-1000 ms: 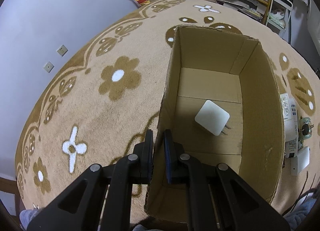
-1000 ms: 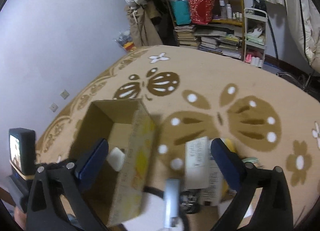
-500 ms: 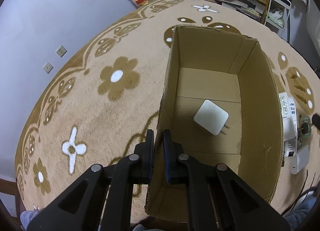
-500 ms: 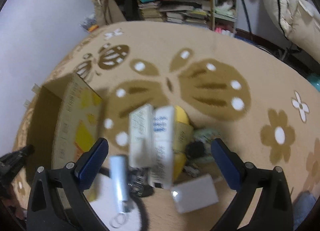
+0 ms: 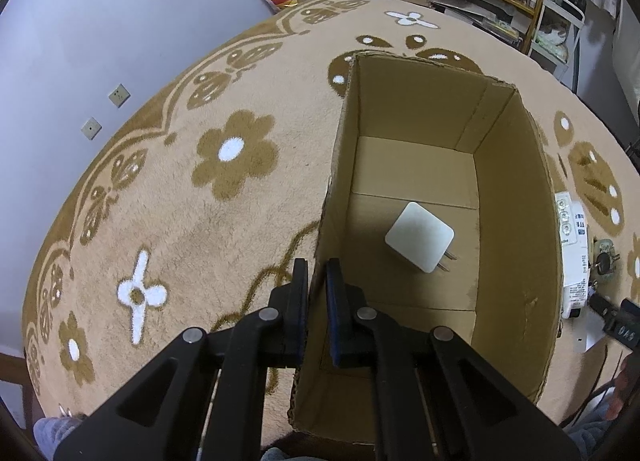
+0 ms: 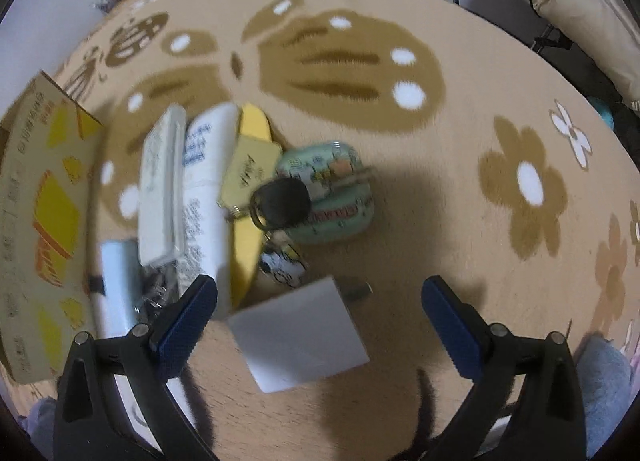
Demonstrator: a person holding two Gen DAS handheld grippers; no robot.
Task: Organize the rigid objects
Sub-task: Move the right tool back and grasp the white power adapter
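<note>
Right wrist view: right gripper (image 6: 318, 303) wide open, holding nothing, white square adapter (image 6: 298, 339) on carpet (image 6: 460, 165) between the fingers. Left wrist view: left gripper (image 5: 317, 281) clamped on cardboard box (image 5: 516, 221) wall, white charger (image 5: 419, 236) inside, beyond fingertips.

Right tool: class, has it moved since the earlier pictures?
Yes. The right tool has swung from the cardboard box toward the white square block on the carpet.
</note>
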